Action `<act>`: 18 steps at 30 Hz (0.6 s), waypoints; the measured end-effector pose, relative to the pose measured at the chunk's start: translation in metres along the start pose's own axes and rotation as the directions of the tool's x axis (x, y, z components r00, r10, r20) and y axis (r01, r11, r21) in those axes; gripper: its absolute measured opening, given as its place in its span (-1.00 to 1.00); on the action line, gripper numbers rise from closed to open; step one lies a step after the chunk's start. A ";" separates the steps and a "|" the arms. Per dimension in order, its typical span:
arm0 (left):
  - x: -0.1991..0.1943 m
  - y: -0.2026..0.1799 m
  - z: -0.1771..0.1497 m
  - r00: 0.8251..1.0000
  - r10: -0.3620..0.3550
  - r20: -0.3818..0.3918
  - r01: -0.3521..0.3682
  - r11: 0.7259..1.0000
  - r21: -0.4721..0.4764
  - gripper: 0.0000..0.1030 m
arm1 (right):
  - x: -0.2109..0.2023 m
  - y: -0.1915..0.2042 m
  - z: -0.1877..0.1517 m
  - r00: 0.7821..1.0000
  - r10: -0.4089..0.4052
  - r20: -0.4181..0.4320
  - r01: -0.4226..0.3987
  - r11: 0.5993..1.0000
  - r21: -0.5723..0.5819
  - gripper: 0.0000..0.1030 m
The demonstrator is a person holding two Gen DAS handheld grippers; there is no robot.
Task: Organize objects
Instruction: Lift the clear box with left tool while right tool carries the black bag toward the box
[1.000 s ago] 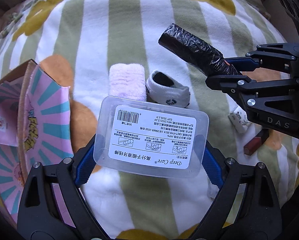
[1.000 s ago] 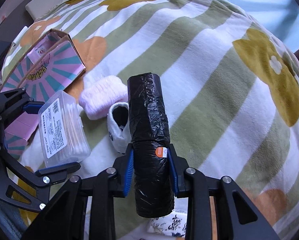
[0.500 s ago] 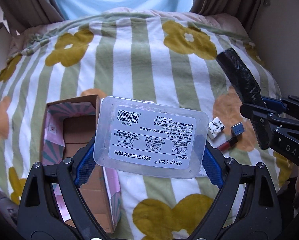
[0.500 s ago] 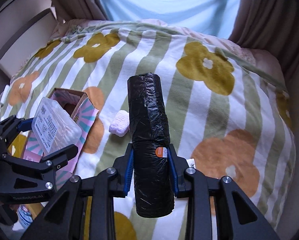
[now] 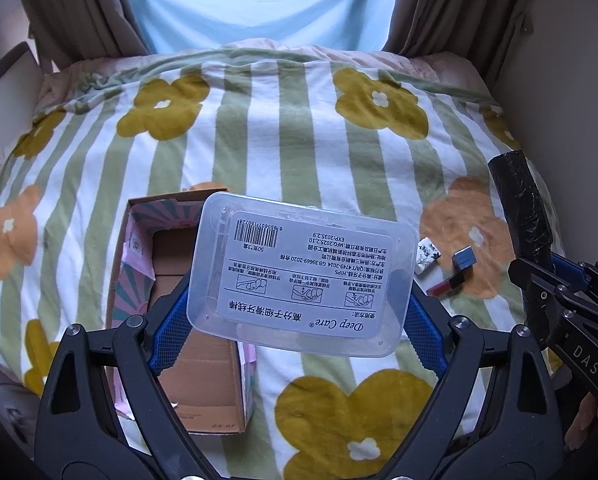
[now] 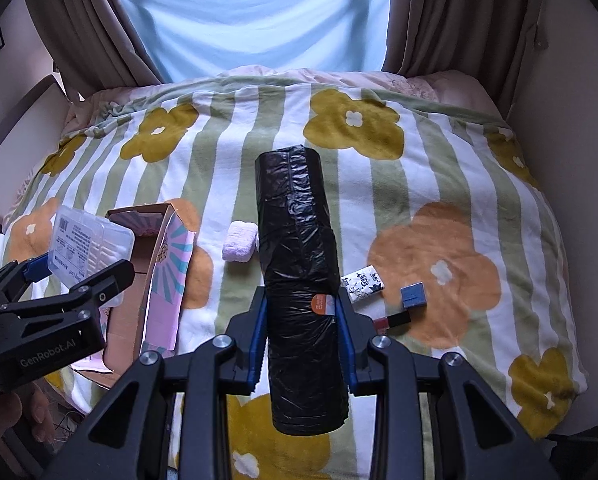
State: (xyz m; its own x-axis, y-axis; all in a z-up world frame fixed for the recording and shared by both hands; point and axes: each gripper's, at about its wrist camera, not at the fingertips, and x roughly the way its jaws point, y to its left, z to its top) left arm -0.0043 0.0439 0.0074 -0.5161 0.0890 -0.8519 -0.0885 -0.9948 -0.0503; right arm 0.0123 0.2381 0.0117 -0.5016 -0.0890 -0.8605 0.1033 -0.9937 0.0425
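Both hand-held grippers have risen, left (image 5: 299,312) clamping the clear box (image 5: 301,272), right (image 6: 301,320) the black roll (image 6: 299,272).

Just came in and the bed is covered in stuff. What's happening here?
A person is tidying small things off a flowered blanket with a gripper in each hand. The left gripper holds a clear plastic box above an open cardboard box. The right gripper is clamped on a black roll of bags, held above the bed. On the blanket lie a pink cloth, a small patterned packet, a blue cube and a lipstick.
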 end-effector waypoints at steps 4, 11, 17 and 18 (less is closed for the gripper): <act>-0.005 0.000 0.000 1.000 -0.003 0.011 0.003 1.000 0.002 0.75 | -0.006 0.003 -0.002 1.000 -0.006 0.014 0.006 1.000 -0.001 -0.45; -0.016 0.013 0.000 0.999 0.025 0.033 -0.024 0.999 -0.032 0.75 | -0.006 0.009 0.001 1.000 0.018 0.004 -0.017 1.000 -0.025 -0.45; -0.028 0.050 -0.009 0.994 0.101 0.038 -0.096 0.988 -0.120 0.75 | 0.001 0.040 0.011 0.996 0.088 -0.015 -0.090 0.990 -0.108 -0.45; -0.030 0.057 -0.011 0.993 0.114 0.035 -0.108 0.984 -0.138 0.75 | 0.003 0.047 0.014 0.994 0.103 -0.018 -0.105 0.986 -0.127 -0.45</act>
State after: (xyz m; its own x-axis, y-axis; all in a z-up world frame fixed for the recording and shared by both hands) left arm 0.0153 -0.0163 0.0243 -0.5527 -0.0235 -0.8331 0.0864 -0.9958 -0.0293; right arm 0.0038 0.1902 0.0180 -0.4723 -0.1899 -0.8607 0.2632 -0.9623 0.0679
